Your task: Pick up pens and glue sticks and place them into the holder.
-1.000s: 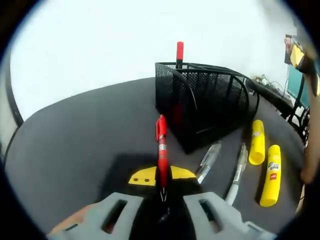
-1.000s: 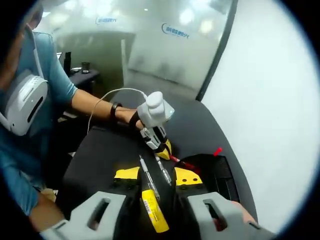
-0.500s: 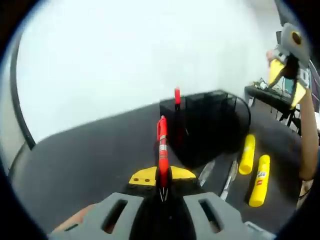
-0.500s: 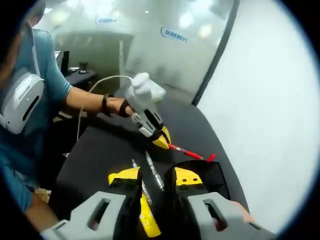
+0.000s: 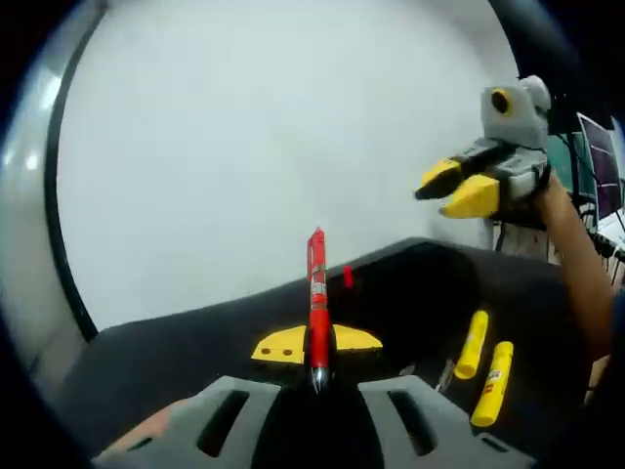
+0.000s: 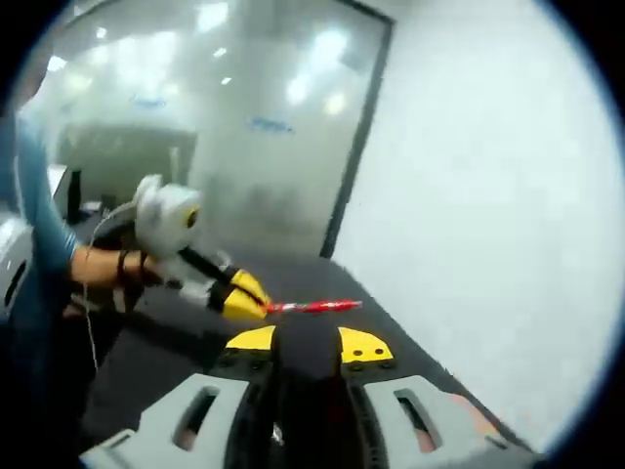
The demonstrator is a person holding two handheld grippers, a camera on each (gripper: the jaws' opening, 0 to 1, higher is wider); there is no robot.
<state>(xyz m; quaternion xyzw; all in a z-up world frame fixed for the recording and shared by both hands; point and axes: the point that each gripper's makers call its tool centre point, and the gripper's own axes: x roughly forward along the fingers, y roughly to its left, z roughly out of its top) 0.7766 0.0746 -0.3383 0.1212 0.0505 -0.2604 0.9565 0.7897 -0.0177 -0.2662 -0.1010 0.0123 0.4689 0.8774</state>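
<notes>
Red pen (image 5: 316,298) stands clamped between your left gripper's (image 5: 316,344) yellow-tipped fingers (image 5: 278,345), lifted above the dark worktop (image 5: 195,342) with its clip end pointing away from you. In the right gripper view the same pen (image 6: 312,307) juts sideways from that gripper (image 6: 239,294). Two yellow glue sticks (image 5: 469,344) (image 5: 491,383) lie side by side on the worktop to the right. Your right gripper (image 5: 456,189) hovers high over them, its fingers parted and holding nothing.

Legible text: none. Glue stick (image 5: 491,384), yellow: red label patch, lettering too small to read. Glass wall (image 6: 264,127): bluish sign, blurred, unreadable.
</notes>
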